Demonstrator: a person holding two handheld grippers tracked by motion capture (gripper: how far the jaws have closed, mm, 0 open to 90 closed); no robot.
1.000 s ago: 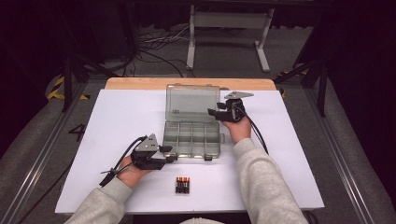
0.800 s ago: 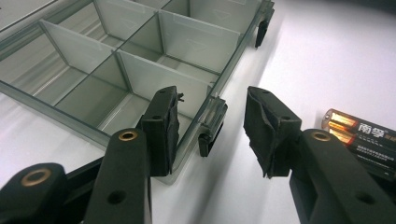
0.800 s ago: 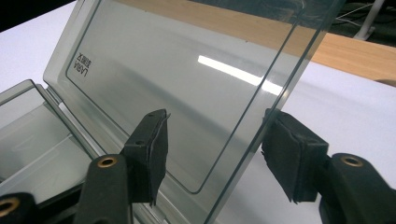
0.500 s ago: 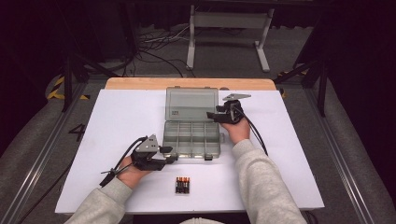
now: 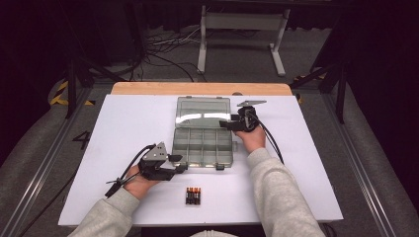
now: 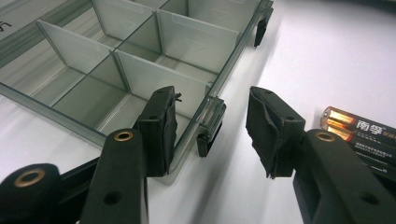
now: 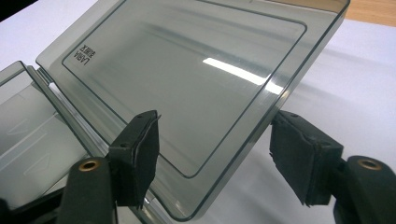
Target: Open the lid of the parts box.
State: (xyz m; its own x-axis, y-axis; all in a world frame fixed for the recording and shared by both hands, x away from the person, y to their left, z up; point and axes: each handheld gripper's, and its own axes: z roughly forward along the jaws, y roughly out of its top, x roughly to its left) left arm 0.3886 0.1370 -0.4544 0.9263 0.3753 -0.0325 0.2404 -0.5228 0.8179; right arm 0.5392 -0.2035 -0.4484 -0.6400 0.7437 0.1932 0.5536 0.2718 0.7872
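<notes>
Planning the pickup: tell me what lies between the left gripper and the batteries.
Bare white table in the high view, between the left gripper and the batteries.

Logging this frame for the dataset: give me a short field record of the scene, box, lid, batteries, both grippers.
surface: white table top
box: clear compartment box, open, compartments look empty
lid: lid folded back, lying nearly flat behind the box
batteries: batteries side by side, in front of the box, apart from it
left gripper: left gripper at the box's front left corner, one jaw inside the wall, one outside, not pressing
right gripper: right gripper astride the lid's edge, jaws just opening, pads off the lid
</notes>
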